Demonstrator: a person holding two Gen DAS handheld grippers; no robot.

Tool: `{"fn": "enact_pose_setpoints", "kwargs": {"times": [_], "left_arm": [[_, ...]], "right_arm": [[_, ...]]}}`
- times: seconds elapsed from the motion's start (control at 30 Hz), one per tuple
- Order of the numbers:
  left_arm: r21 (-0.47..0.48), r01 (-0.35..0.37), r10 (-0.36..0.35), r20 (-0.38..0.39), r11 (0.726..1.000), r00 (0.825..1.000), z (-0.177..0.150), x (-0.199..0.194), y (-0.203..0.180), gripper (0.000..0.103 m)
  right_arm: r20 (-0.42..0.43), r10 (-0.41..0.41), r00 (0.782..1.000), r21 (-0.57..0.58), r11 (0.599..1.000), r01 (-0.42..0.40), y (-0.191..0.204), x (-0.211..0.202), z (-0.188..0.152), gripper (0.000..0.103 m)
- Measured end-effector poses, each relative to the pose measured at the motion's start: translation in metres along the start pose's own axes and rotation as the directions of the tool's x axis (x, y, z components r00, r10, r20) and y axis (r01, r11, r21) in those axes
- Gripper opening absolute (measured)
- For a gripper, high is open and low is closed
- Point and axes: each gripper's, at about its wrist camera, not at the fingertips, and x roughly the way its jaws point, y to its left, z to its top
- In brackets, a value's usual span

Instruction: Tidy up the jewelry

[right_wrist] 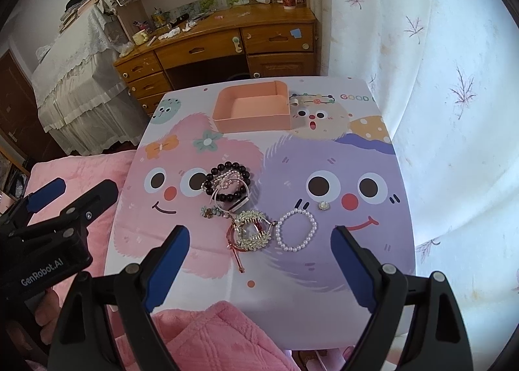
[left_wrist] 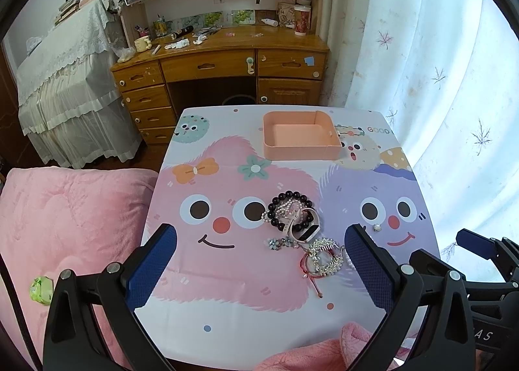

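Left gripper: jaws spread wide, nothing between the pads, held above the near half of the table. Its right finger blocks part of the pearl bracelet in the left wrist view; only a few beads show there. Right gripper: also spread wide, empty, touching nothing. In its view the left gripper body sits at 9 o'clock, partly cut off by the frame edge.

Jewelry pile is mid-table, at 12 o'clock from both grippers:
- black bead bracelet, farthest of the pile, overlapping a smaller pearl strand and a pink watch; exact stacking is hard to make out
- flower clip just beside the watch at 7 o'clock
- silver comb piece tangled with a red cord bracelet; can't separate the two cleanly
- pearl bracelet touching the comb at 3 o'clock
- small round earring or brooch, apart from the rest, too small to identify

Pink tray stands at the far end of the table, 12 o'clock from the pile, well apart. Inside looks bare. A thin beaded bracelet lies just beside its right wall, outside.

Pink blanket overlaps the near table edge.
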Motion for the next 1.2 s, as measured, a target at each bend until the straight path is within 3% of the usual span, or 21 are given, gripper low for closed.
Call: {"fn": "enact_pose_setpoints", "kwargs": {"times": [1.2], "left_arm": [[0.010, -0.019, 0.020, -0.036, 1.000, 0.999, 0.000, 0.010, 0.003, 0.102]], "right_arm": [[0.017, -0.008, 1.000, 0.031, 0.999, 0.008, -0.003, -0.005, -0.001, 0.089]]}}
